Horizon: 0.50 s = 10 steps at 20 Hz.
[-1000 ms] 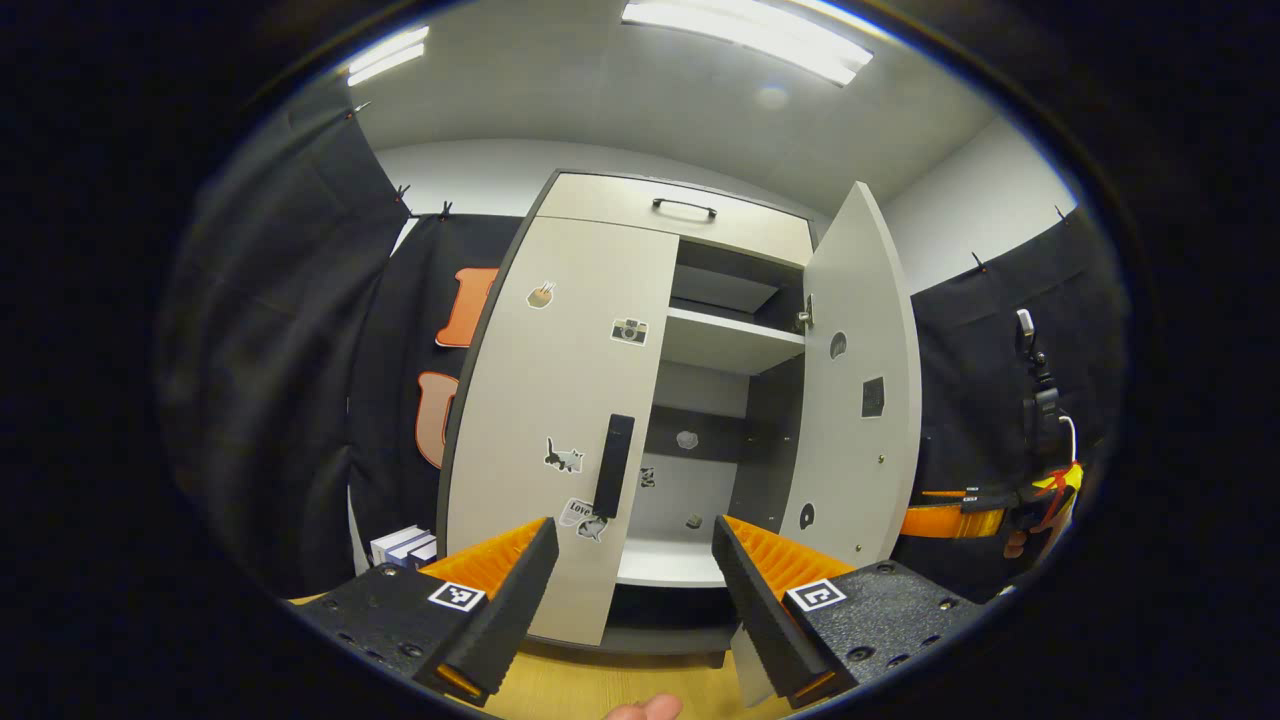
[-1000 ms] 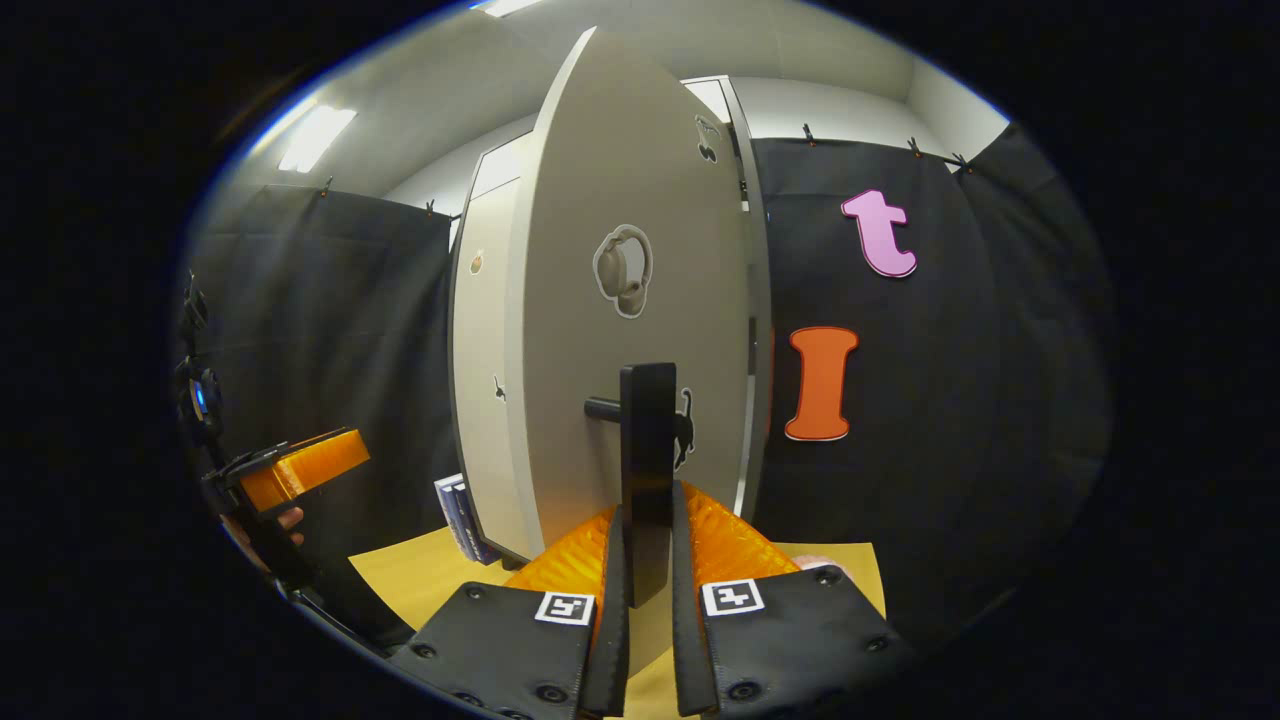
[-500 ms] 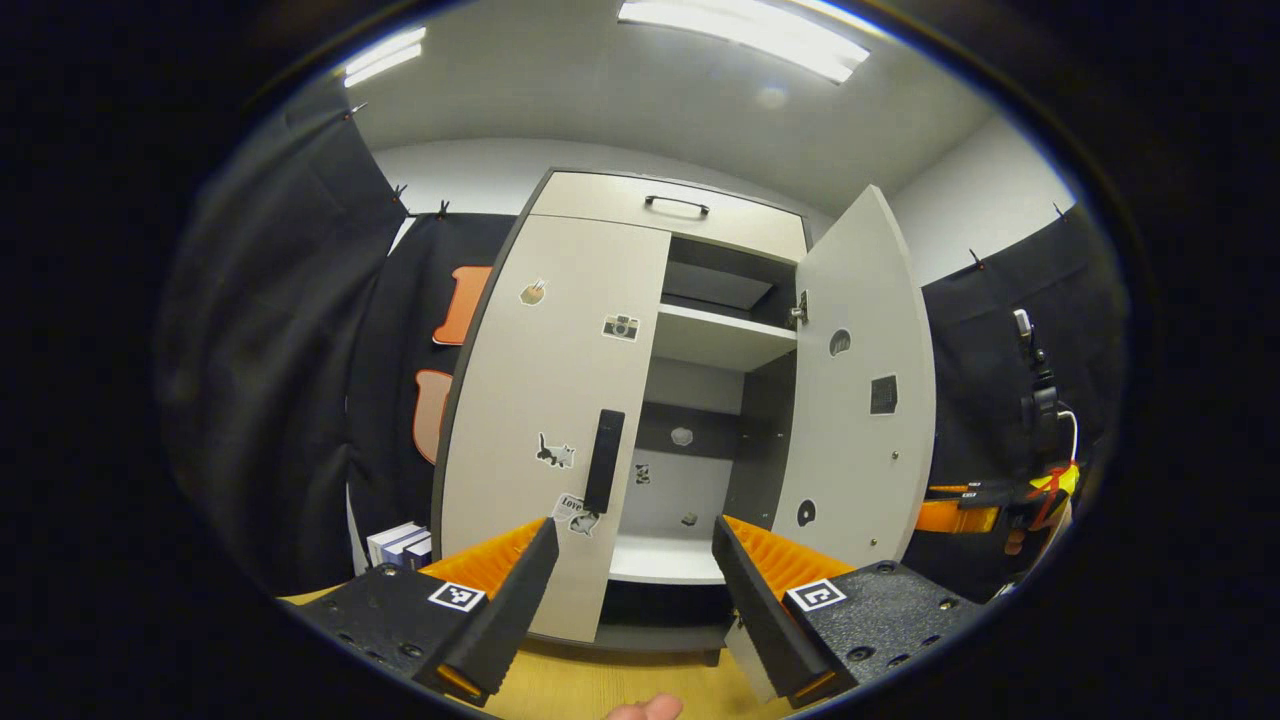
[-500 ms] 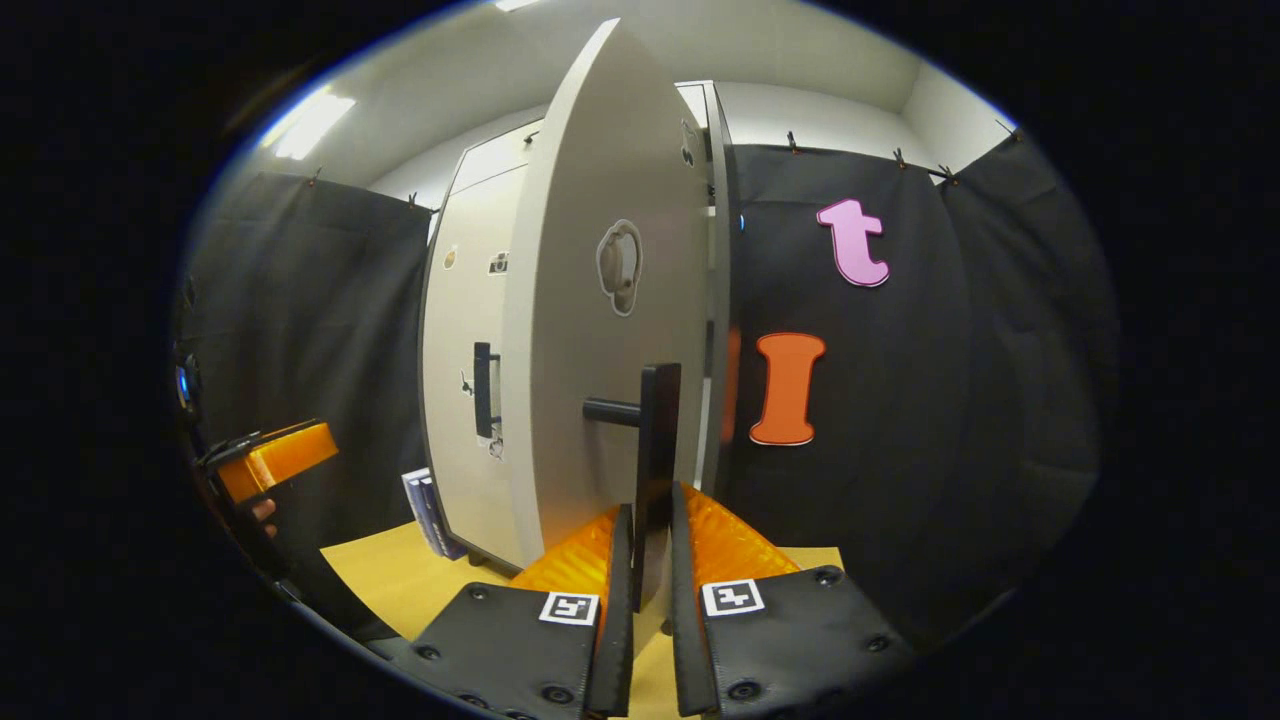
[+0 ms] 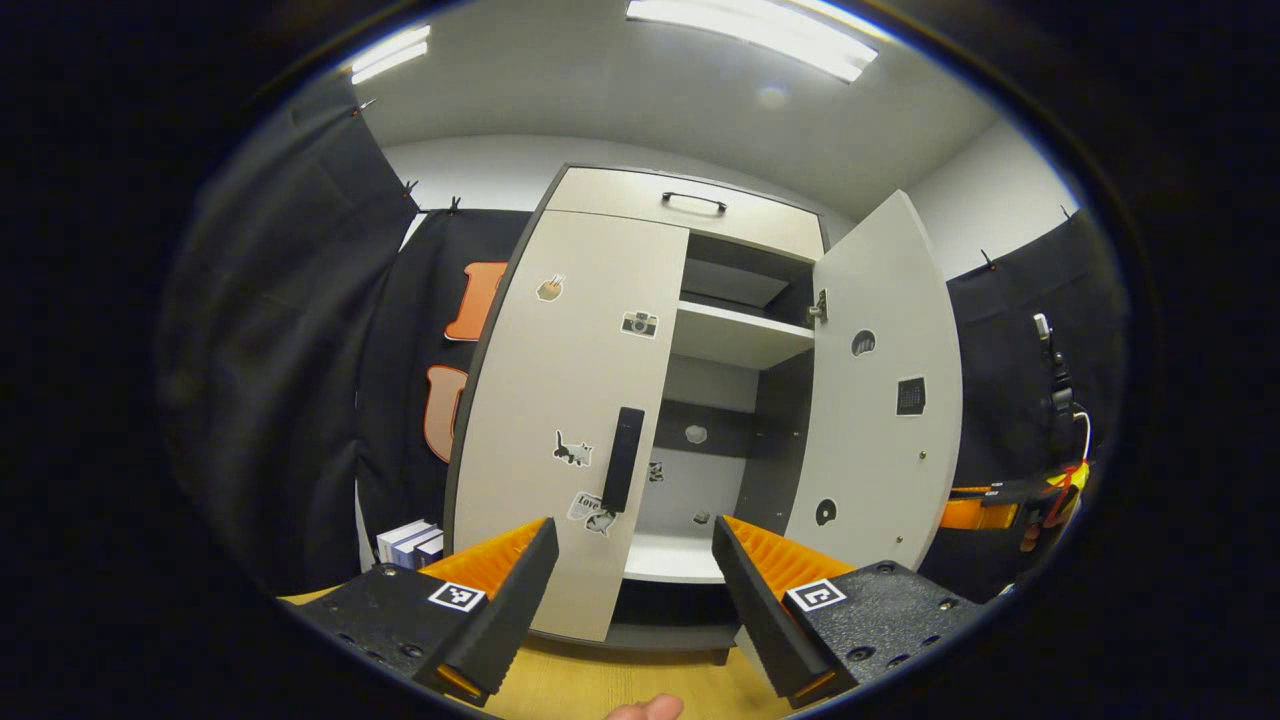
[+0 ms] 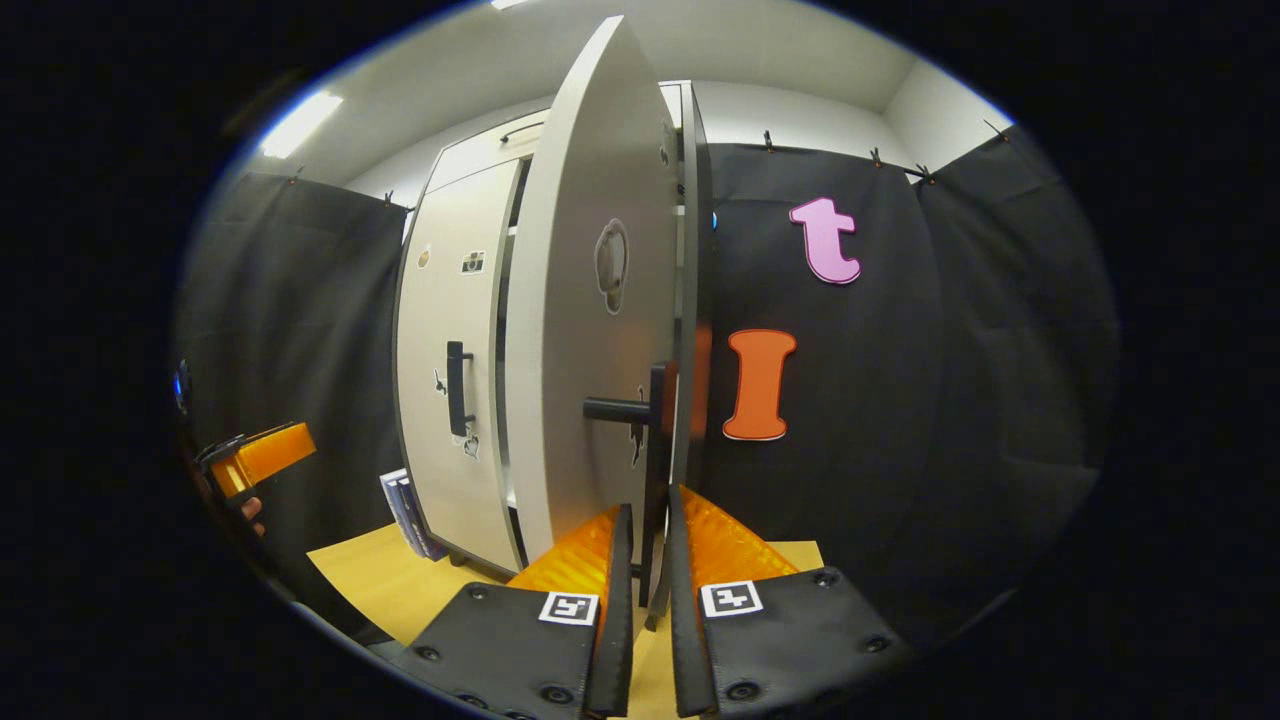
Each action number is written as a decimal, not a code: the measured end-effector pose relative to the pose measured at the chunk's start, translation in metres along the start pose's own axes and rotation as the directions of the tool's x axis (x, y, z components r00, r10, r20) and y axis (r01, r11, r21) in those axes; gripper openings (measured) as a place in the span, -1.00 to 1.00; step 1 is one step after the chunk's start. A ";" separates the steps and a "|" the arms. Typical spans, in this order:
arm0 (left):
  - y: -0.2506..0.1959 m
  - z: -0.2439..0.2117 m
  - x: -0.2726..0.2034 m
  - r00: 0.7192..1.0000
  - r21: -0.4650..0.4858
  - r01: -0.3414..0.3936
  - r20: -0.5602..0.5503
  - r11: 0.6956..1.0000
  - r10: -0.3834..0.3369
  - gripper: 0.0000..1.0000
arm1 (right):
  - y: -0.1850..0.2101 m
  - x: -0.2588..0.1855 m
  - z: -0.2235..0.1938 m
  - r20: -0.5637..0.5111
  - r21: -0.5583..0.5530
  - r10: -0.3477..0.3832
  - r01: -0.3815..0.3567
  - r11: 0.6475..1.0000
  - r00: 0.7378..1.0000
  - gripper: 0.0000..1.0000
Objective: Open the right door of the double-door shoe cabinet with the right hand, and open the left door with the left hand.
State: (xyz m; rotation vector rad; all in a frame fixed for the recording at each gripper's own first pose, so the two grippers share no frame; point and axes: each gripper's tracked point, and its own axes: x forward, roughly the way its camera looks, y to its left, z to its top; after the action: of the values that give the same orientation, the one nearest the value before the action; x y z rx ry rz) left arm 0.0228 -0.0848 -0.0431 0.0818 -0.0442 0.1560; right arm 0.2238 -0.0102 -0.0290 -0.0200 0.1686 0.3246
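The tall pale-grey double-door shoe cabinet (image 5: 640,400) stood on a yellow wooden floor (image 5: 600,690) against the black cloth wall. Its right door (image 5: 880,400) was swung wide open on its hinges, showing a white shelf (image 5: 735,345) in the upper part of the cabinet and a white bottom board (image 5: 670,560) below it. The cabinet's left door (image 5: 570,400), dotted with small stickers, was shut, its black vertical bar handle (image 5: 625,458) at the door's inner edge. Above both doors sat a drawer front with a black handle (image 5: 693,201). A small stack of books (image 5: 410,545) lay on the floor beside the cabinet's left side.

The left gripper (image 5: 630,580) hung in front of the cabinet, short of the left door's handle, its jaws wide apart and touching nothing.

In the right gripper view, the right gripper (image 6: 645,590) had its jaws clamped on the lower end of the right door's black bar handle (image 6: 655,480), with the door (image 6: 590,330) seen nearly edge-on. The left gripper (image 6: 255,460) showed well to the left of the cabinet.
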 end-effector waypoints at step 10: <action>0.018 -0.007 0.110 0.996 0.015 0.053 -0.072 0.999 -0.051 0.84 | -0.018 -0.044 0.012 0.087 0.047 -0.149 0.145 0.988 0.985 0.14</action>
State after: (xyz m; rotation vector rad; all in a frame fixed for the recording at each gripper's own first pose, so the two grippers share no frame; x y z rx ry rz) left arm 0.1288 -0.0495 -0.0429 0.0941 0.0310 0.1073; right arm 0.1906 -0.0405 -0.0102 0.0227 0.0829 0.1742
